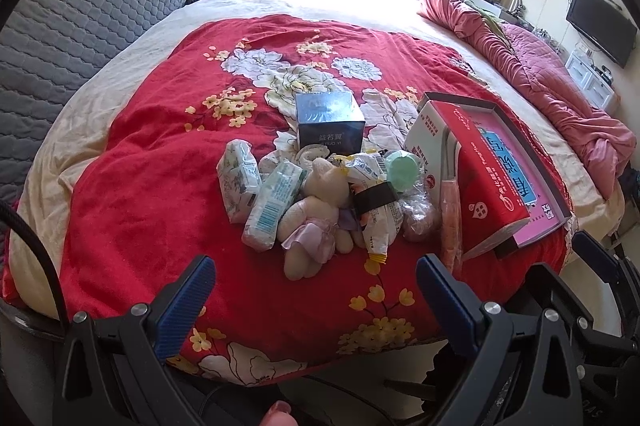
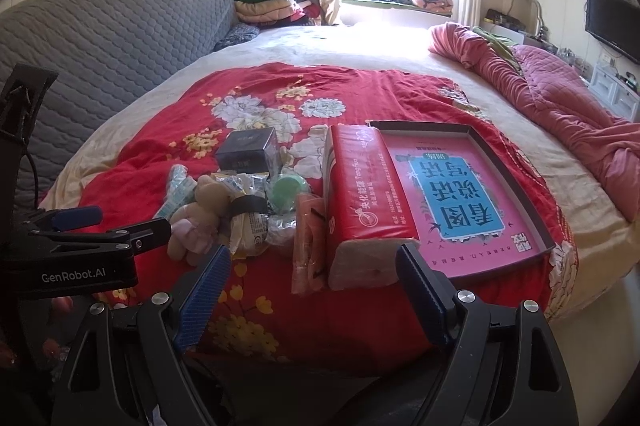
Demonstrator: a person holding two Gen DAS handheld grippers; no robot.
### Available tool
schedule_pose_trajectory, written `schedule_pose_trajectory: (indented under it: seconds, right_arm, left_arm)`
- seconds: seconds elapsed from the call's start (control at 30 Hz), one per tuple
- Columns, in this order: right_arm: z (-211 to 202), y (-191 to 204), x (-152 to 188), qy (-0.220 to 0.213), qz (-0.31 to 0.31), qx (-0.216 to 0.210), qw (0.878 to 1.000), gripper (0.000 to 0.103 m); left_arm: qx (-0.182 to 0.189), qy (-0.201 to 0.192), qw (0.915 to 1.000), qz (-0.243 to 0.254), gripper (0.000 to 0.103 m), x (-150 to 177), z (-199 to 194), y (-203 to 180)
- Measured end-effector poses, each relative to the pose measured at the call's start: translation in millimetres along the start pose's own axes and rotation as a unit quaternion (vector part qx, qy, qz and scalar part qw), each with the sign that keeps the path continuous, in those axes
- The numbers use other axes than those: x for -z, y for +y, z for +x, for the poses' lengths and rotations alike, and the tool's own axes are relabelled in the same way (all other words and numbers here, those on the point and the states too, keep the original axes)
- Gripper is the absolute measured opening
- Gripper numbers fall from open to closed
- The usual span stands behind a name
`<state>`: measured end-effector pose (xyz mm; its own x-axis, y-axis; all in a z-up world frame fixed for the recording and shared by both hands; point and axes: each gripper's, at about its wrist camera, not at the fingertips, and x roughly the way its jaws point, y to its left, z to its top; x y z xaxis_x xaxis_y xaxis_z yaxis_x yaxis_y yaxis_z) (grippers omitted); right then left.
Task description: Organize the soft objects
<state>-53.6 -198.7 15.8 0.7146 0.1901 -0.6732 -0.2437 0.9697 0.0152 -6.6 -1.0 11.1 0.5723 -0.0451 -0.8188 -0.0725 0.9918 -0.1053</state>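
Observation:
A pile of small things lies on the red floral blanket (image 1: 160, 186): a cream plush bear in a lilac skirt (image 1: 316, 210), two white tissue packs (image 1: 272, 210), a crinkly snack packet (image 1: 376, 210), a green round puff (image 1: 404, 170) and a dark box (image 1: 330, 122). A red tissue pack (image 1: 484, 182) leans against a shallow box lid with a pink inside (image 2: 472, 194). My left gripper (image 1: 316, 286) is open and empty, just short of the bear. My right gripper (image 2: 312, 274) is open and empty in front of the red tissue pack (image 2: 360, 202). The bear also shows in the right wrist view (image 2: 200, 218).
A grey quilted headboard (image 1: 80, 26) runs along the left. A bunched pink quilt (image 1: 540, 74) lies at the bed's right side. Folded blankets (image 2: 268, 4) are stacked by the window. A TV (image 1: 600, 24) hangs on the right wall. The left gripper's body (image 2: 80, 250) shows at the left of the right wrist view.

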Motion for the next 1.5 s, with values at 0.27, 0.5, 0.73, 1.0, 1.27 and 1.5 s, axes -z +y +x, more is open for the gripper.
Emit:
schedule_pose_trajectory:
  seconds: [0.27,0.5,0.73,1.0,1.27,1.5]
  right_arm:
    - [0.7,-0.1,0.2,0.002,0.001,0.0,1.0,0.085]
    - [0.6,-0.1,0.1,0.003,0.0,0.0,1.0,0.085]
    - [5.0,-0.6,1.1,0.01,0.003,-0.004,1.0,0.085]
    - [26.4,11.3,2.4,0.034,-0.005,-0.025,0.999,0.085]
    - [54.0,26.8,1.7,0.045,-0.019,-0.019,0.999,0.084]
    - [76.7,24.2,4.0,0.067,-0.006,-0.023,0.997,0.067]
  left_arm:
    - [0.0,0.001,1.0,0.002,0.101,1.1,-1.3,0.4]
    - [0.001,0.002,1.0,0.003,0.101,1.1,-0.7,-0.2]
    - [0.005,0.006,1.0,0.0,0.101,1.1,3.3,2.1]
    - [0.018,0.029,0.9992,-0.023,0.101,2.9,19.1,25.5]
    - [0.044,0.052,0.9964,-0.051,0.101,2.5,39.7,50.7]
    - [0.058,0.064,0.993,-0.08,0.1,0.0,56.3,74.9]
